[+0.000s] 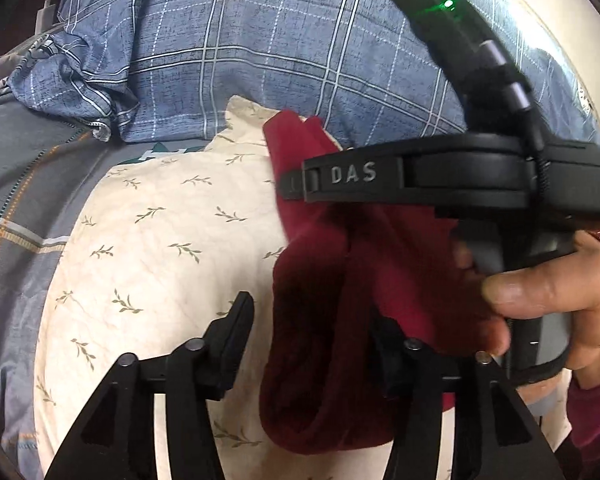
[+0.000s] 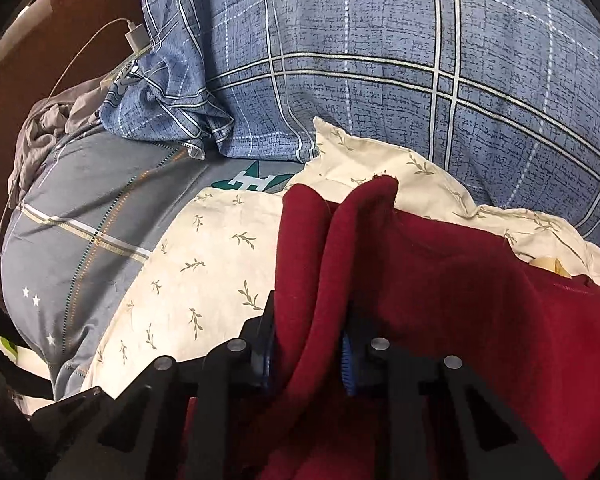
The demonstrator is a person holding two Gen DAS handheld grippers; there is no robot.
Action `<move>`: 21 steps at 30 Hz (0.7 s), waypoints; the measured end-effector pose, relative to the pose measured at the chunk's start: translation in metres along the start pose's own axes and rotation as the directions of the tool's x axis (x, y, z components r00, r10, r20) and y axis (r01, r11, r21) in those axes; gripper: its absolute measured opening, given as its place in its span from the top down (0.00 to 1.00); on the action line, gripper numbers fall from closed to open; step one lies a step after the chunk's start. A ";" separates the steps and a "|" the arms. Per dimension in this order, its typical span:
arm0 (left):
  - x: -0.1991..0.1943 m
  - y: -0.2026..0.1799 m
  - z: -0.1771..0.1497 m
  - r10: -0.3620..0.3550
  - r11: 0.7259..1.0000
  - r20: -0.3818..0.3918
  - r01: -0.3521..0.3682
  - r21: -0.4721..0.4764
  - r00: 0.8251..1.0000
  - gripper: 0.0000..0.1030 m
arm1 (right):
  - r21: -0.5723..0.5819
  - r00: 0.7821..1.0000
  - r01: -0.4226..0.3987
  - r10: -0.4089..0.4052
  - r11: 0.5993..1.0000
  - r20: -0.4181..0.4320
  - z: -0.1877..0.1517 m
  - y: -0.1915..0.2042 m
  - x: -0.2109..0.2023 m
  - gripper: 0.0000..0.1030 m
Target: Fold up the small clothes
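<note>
- Garment: dark red garment (image 2: 440, 280) lies bunched on a cream leaf-print cloth (image 1: 160, 240), which is spread over a bed.
- Right tongs (image 2: 306, 354): closed on a raised fold of the dark red garment. The fold stands up between the blue-padded fingers (image 2: 346, 364) and rises above them to a peak.
- Left tongs (image 1: 312, 344): jaws spread wide, with nothing clamped. The left-hand finger stands over the cream cloth; the right-hand finger is partly hidden behind the hanging red fabric.
- Left wrist view: the right tongs' body, marked "DAS", crosses the frame, gripped by the person's right hand (image 1: 560, 308). The red garment hangs below it, down between the left fingers.
- Surroundings: blue plaid bedding (image 2: 380, 60) lies behind the cream cloth; a grey sheet (image 2: 80, 208) lies to the left; a white charger with cable (image 2: 136, 36) rests at the bedding's edge.
</note>
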State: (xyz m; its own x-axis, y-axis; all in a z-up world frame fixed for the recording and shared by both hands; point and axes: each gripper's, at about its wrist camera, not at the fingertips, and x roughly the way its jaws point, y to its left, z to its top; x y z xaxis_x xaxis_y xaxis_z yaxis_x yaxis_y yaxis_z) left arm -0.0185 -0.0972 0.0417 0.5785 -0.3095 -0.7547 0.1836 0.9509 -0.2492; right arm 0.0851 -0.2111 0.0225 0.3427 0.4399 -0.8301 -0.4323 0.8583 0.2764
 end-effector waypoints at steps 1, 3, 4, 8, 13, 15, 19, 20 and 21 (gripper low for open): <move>0.000 -0.001 0.000 0.011 1.000 0.002 -0.011 0.000 1.000 0.44 | 0.002 1.000 -0.001 0.001 1.000 0.001 0.000 0.000 0.000 0.76; 0.000 -0.002 0.001 0.025 1.000 0.007 -0.025 0.001 1.000 0.41 | 0.013 1.000 -0.008 0.008 1.000 0.006 0.000 -0.002 0.000 0.76; 0.000 -0.003 0.001 0.031 1.000 0.008 -0.031 0.001 1.000 0.39 | 0.020 1.000 -0.014 0.013 1.000 0.007 -0.001 -0.003 0.000 0.76; 0.001 -0.002 0.000 0.051 0.999 0.007 -0.051 -0.005 0.999 0.30 | 0.048 0.999 -0.038 0.038 0.998 0.006 -0.001 -0.008 -0.002 0.76; 0.011 0.001 0.001 0.060 0.998 -0.004 -0.060 -0.004 0.998 0.26 | 0.047 0.999 -0.045 0.045 0.998 0.008 -0.002 -0.007 -0.004 0.76; 0.014 0.002 0.001 0.048 0.999 -0.015 -0.048 -0.008 0.999 0.26 | 0.051 0.998 -0.054 0.053 0.997 0.014 -0.003 -0.009 -0.006 0.76; 0.017 0.009 0.003 -0.096 0.993 -0.055 0.091 -0.078 0.994 0.74 | 0.063 0.997 -0.075 0.073 0.995 0.032 -0.003 -0.012 -0.012 0.77; 0.016 0.009 0.004 -0.127 0.988 -0.058 0.122 -0.091 0.990 0.77 | 0.065 0.996 -0.083 0.080 0.994 0.040 -0.003 -0.012 -0.016 0.78; 0.014 0.007 0.004 -0.120 0.990 -0.044 0.116 -0.082 0.992 0.77 | 0.067 0.996 -0.086 0.083 0.994 0.046 -0.003 -0.013 -0.018 0.78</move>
State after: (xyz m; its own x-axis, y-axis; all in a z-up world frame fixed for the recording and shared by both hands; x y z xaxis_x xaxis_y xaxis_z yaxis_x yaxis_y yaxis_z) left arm -0.0061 -0.0944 0.0322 0.5168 -0.4212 -0.7453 0.1839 0.9049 -0.3838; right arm 0.0815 -0.2309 0.0327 0.3441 0.5210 -0.7811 -0.4032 0.8333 0.3782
